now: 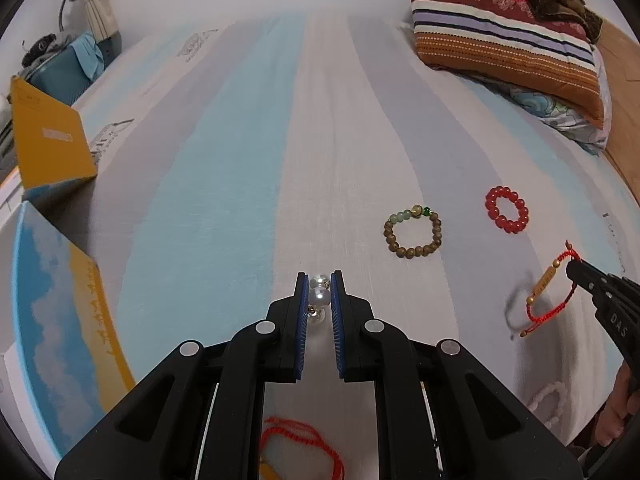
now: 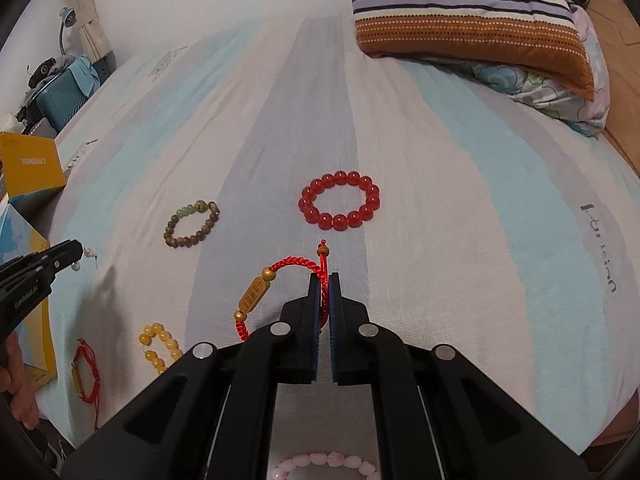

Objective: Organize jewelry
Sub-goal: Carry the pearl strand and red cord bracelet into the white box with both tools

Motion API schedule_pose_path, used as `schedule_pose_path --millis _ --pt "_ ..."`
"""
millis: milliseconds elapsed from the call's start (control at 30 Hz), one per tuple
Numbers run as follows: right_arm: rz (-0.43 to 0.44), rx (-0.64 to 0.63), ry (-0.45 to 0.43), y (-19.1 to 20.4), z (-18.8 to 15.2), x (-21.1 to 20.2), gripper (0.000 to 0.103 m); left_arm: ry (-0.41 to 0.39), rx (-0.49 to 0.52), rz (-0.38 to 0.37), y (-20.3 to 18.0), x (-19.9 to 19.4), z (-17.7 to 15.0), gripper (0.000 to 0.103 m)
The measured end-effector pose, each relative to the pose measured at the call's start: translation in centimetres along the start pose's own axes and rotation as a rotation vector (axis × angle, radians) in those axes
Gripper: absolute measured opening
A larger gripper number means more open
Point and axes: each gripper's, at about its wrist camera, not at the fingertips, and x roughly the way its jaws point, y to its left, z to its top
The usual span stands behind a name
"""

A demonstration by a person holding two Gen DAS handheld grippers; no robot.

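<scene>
The left gripper (image 1: 320, 286), angled down over a striped bedsheet (image 1: 248, 152), is clamped on a pearl bracelet (image 1: 319, 297) held clear of the fabric, its beads strung in line with the fingers. The right gripper (image 2: 325, 280), likewise tilted down, pinches the red cord bracelet (image 2: 280, 276), whose gold tube charm (image 2: 251, 294) hangs slanting to the left. Open sheet lies ahead of both, broken by a brown bead bracelet (image 1: 414, 229) and a red bead bracelet (image 2: 339, 200) lying flat, well apart. Boxes (image 1: 52, 140) line the bed's left edge, with stacked pillows (image 1: 504, 40) at far right.
</scene>
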Motion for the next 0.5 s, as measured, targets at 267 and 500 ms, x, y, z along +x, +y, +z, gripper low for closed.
schedule_pose_path --millis 267,500 --pt "-0.008 -0.015 -0.026 1.3 0.4 -2.5 0.003 -0.04 -0.004 -0.005 0.5 -3.5 -0.4 0.011" --pt "-0.004 -0.021 -0.063 2.8 0.6 -5.0 0.003 -0.076 -0.014 0.006 1.7 -6.9 -1.0 0.011"
